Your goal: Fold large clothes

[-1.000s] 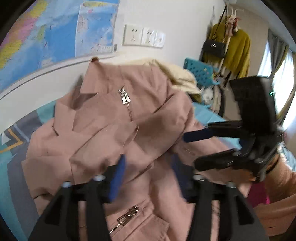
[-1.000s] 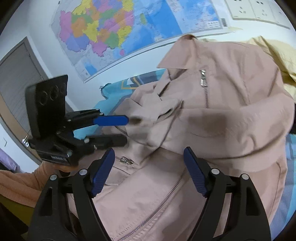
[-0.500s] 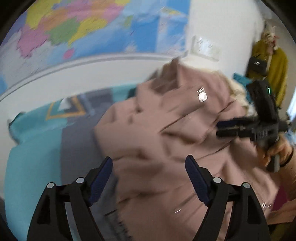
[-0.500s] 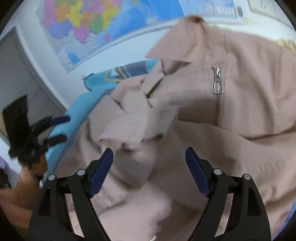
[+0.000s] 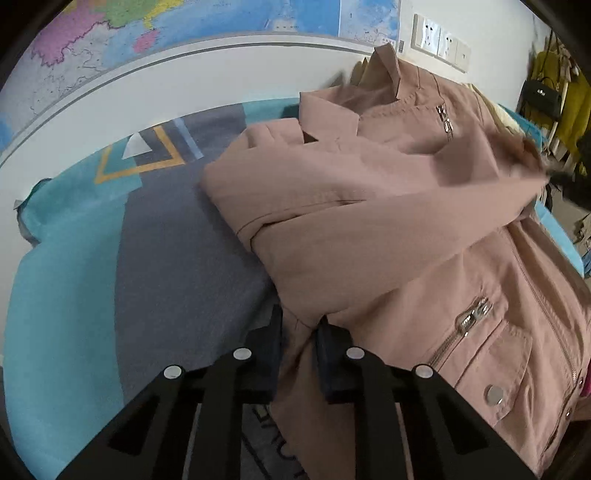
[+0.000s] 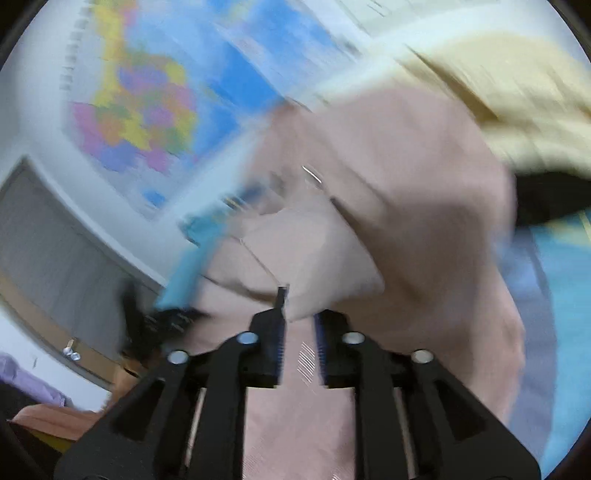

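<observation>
Pink jacket (image 5: 369, 221) lies on the bed (image 5: 74, 295), collar toward the wall map (image 5: 184, 22), one sleeve folded across its front. Left claw (image 5: 297, 343): wide open half a second ago, jaws have just been closing; now pinched on the jacket's near edge. Right claw (image 6: 298, 332): likewise just been closing, now nipping a fold of the same jacket (image 6: 369, 184). That view is heavily blurred. Cream garment (image 6: 517, 92) lies beyond.

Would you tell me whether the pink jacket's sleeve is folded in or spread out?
Folded in: the sleeve lies across the pink jacket front.
</observation>
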Motion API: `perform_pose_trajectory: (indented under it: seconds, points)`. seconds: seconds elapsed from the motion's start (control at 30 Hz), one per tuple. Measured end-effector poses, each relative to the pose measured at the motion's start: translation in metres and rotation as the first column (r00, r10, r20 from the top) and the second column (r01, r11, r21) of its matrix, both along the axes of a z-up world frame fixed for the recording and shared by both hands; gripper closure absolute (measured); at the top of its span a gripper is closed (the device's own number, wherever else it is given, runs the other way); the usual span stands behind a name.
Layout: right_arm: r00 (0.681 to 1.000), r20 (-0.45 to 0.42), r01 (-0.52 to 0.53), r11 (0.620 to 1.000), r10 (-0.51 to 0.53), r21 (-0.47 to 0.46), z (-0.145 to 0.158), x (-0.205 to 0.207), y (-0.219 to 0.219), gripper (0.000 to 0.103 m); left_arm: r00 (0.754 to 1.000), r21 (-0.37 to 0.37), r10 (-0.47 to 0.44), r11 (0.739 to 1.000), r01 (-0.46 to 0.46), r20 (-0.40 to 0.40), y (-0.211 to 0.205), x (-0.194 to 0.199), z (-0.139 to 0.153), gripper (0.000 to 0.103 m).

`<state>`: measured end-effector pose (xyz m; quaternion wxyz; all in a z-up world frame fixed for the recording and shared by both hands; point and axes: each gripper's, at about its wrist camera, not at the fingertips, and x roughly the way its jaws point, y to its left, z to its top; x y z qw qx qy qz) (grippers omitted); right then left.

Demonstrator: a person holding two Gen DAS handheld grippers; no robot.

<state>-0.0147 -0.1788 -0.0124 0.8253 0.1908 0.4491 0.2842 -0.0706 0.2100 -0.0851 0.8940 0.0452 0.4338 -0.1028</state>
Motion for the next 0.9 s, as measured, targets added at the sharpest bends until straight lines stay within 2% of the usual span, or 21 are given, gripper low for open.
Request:
perform_pose_trajectory:
  seconds: [0.07,0.1,0.13,0.2,0.23,0.27,0.3,0.37,0.47,0.5,0.53,0.57,0.6,0.63,0.67,0.7,0.73,0.77,0.8,0.83,0.9]
  points:
    - [0.998,-0.05,0.024,0.999,-0.026,-0.043,-0.014,-0.004,-0.008,0.077,1.0,0.026,0.003,1.0,-0.003,-0.004,0.0,-0.004,0.0,0.088]
    - [0.998,-0.052,0.03,0.998,-0.033,-0.054,-0.016,-0.009,-0.013,0.064,1.0,0.034,0.005,0.999,-0.005,-0.004,0.002,-0.007,0.002,0.086]
    - [0.999,-0.031,0.043,0.996,-0.045,-0.072,-0.012,-0.014,-0.016,0.058,1.0,0.04,0.005,0.999,-0.005,-0.006,0.002,-0.008,0.004,0.086]
    - [0.998,0.045,0.053,0.992,-0.049,-0.112,0.0,-0.021,-0.014,0.047,1.0,0.047,0.005,0.999,-0.006,0.018,0.003,-0.013,0.013,0.079]
    - [0.993,0.111,0.053,0.988,-0.037,-0.145,0.013,-0.025,-0.008,0.042,0.999,0.052,0.005,0.999,-0.007,0.044,0.003,-0.016,0.02,0.074]
    - [0.988,0.155,0.047,0.984,-0.02,-0.174,0.019,-0.029,0.001,0.03,0.998,0.058,0.001,0.998,-0.004,0.066,0.001,-0.018,0.025,0.062]
    - [0.979,0.204,0.03,0.976,0.015,-0.214,0.026,-0.03,0.012,0.023,0.995,0.071,-0.013,0.997,0.005,0.101,-0.003,-0.02,0.033,0.06]
    - [0.966,0.245,-0.005,0.959,0.077,-0.284,0.027,-0.028,0.031,0.021,0.989,0.081,-0.053,0.996,0.042,0.138,-0.015,-0.02,0.042,0.058]
    - [0.948,0.263,-0.038,0.887,0.178,-0.46,0.014,-0.014,0.071,0.022,0.985,0.097,-0.098,0.992,0.085,0.144,-0.034,-0.012,0.044,0.055]
    - [0.946,0.249,-0.052,0.854,0.208,-0.517,0.006,-0.007,0.081,0.023,0.985,0.097,-0.111,0.99,0.099,0.132,-0.041,-0.006,0.041,0.055]
    - [0.949,0.225,-0.065,0.838,0.219,-0.542,-0.002,0.001,0.081,0.026,0.986,0.095,-0.118,0.99,0.107,0.118,-0.045,-0.001,0.037,0.055]
    - [0.956,0.196,-0.073,0.825,0.217,-0.56,-0.011,0.007,0.08,0.039,0.989,0.101,-0.115,0.989,0.105,0.097,-0.049,0.007,0.03,0.055]
    - [0.967,0.154,-0.086,0.826,0.205,-0.558,-0.018,0.017,0.077,0.058,0.991,0.106,-0.106,0.99,0.097,0.084,-0.049,0.011,0.025,0.055]
    - [0.971,0.139,-0.091,0.84,0.194,-0.535,-0.019,0.021,0.074,0.07,0.993,0.111,-0.097,0.99,0.089,0.071,-0.049,0.015,0.02,0.055]
    - [0.975,0.139,-0.081,0.862,0.172,-0.5,-0.015,0.025,0.066,0.085,0.995,0.115,-0.077,0.991,0.07,0.056,-0.046,0.019,0.015,0.057]
    - [0.979,0.142,-0.071,0.899,0.146,-0.433,-0.007,0.026,0.055,0.09,0.997,0.115,-0.06,0.992,0.054,0.048,-0.043,0.021,0.012,0.059]
    - [0.982,0.156,-0.055,0.949,0.108,-0.311,0.006,0.026,0.035,0.091,0.999,0.113,-0.033,0.993,0.029,0.04,-0.036,0.023,0.009,0.061]
    - [0.982,0.178,-0.02,0.974,0.061,-0.226,0.016,0.024,0.017,0.092,0.999,0.112,-0.015,0.994,0.011,0.037,-0.03,0.023,0.007,0.062]
    - [0.981,0.196,0.037,0.986,-0.004,-0.164,0.025,0.024,-0.004,0.093,0.999,0.108,0.015,0.994,-0.018,0.035,-0.023,0.023,0.006,0.062]
    - [0.98,0.19,0.079,0.987,-0.051,-0.141,0.026,0.025,-0.019,0.093,0.999,0.101,0.034,0.994,-0.037,0.029,-0.017,0.022,0.006,0.062]
    - [0.987,0.132,0.115,0.981,-0.094,-0.157,0.014,0.033,-0.034,0.09,0.998,0.074,0.059,0.995,-0.06,0.013,-0.005,0.02,0.005,0.059]
